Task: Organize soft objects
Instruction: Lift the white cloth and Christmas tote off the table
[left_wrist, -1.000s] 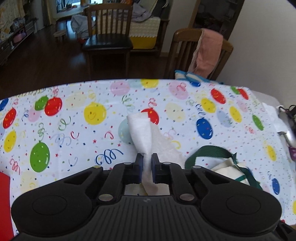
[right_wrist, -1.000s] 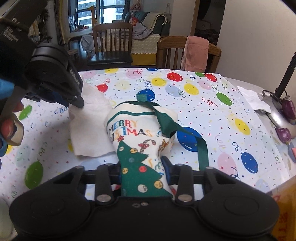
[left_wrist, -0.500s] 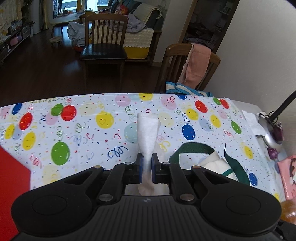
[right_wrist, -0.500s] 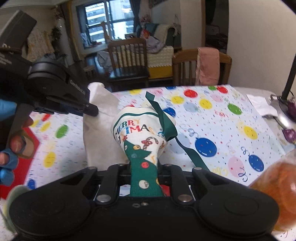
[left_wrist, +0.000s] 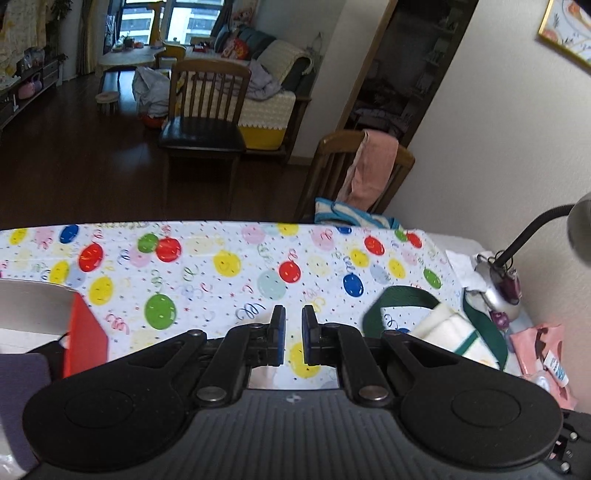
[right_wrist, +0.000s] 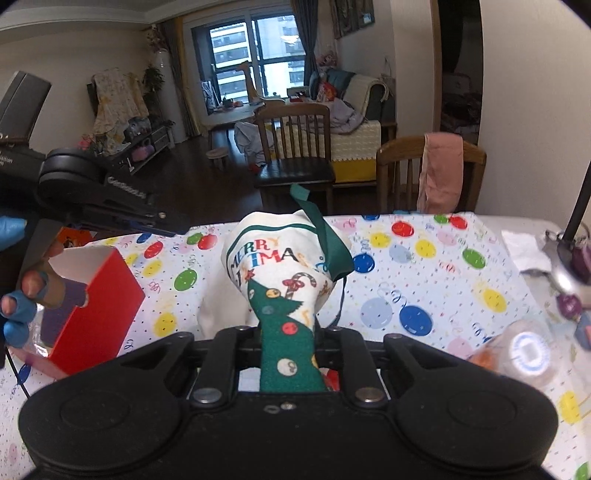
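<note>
The Christmas bag (right_wrist: 275, 280) fills the centre of the right wrist view: cream cloth printed with "MERRY" and part of "CHRISTMAS" in coloured letters, a candy cane, and a dark green tree dotted with round ornaments. A dark green strap (right_wrist: 325, 236) loops off its upper right side, one end sticking up above the bag. The right gripper (right_wrist: 286, 334) is clamped on the bag's lower, tree-printed part, which is squeezed narrow between the jaws. From there the bag widens and rises toward the top of the frame, so its long axis runs up and away from the gripper, the banded cream end farthest off. Pale cloth (right_wrist: 221, 314) hangs behind it at lower left.

In the left wrist view the same bag (left_wrist: 448, 332) shows at the lower right, its green strap arching over the balloon-print tablecloth (left_wrist: 207, 269). The left gripper (left_wrist: 290, 334) has its blue pads close together with a narrow gap, and nothing shows between them.

A red box (right_wrist: 99, 295) stands open at the left of the right wrist view, beside a hand (right_wrist: 22, 295) with blue fingertips that holds the left gripper, seen side-on in the upper left.
</note>
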